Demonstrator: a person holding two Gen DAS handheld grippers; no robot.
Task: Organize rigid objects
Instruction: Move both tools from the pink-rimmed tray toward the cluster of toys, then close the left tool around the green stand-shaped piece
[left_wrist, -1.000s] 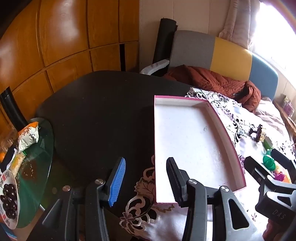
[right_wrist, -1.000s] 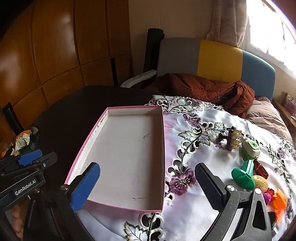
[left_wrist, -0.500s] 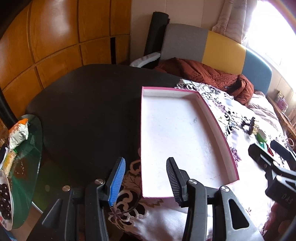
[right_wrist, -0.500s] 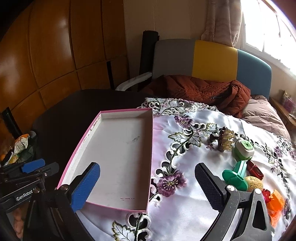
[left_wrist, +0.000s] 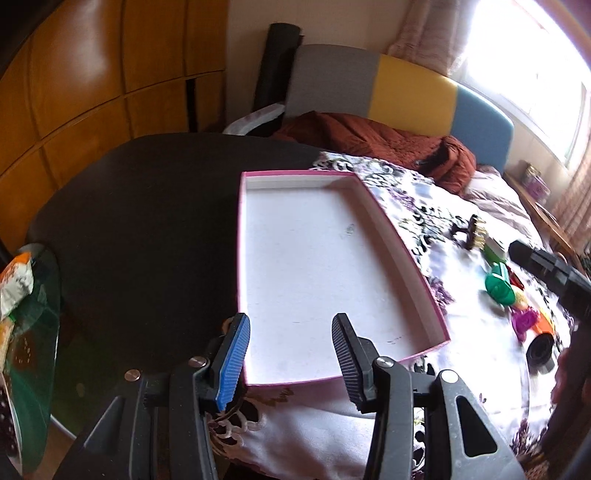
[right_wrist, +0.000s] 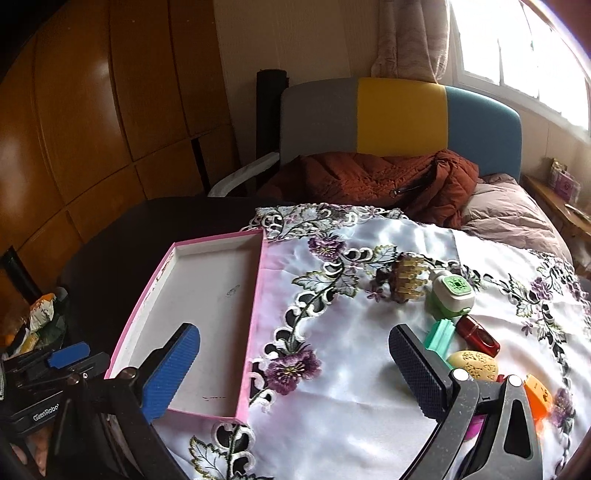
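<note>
Trinkets are all bunched on the embroidered cloth off to the right of the pink-rimmed tray, and the tray has nothing in it yet — so I'd say we're at the very start, the reach for the first pick. In the pile I can make out a hair claw clip, a white and green gadget, a red bottle, a mint green stamp-looking thing, a cream egg and something orange. The rest is too blurry to name.

Right claw is spread wide with nothing between its fingers, hanging over the cloth between tray and pile. Left claw is about half open, also holding nothing, parked over the near end of the tray.

Next move, my guess: swing the right claw further right and down onto one of the nearer pieces, line the fingers up on either side and close. They sit tight together, so it needs a clean line in or it'll knock the neighbours.

Compared with a second ago, the right wrist view has slid toward the pile — the tray now sits further left in it and the trinkets look closer. The left claw's opening looks unchanged, though its view has swung so the trinkets show more.
</note>
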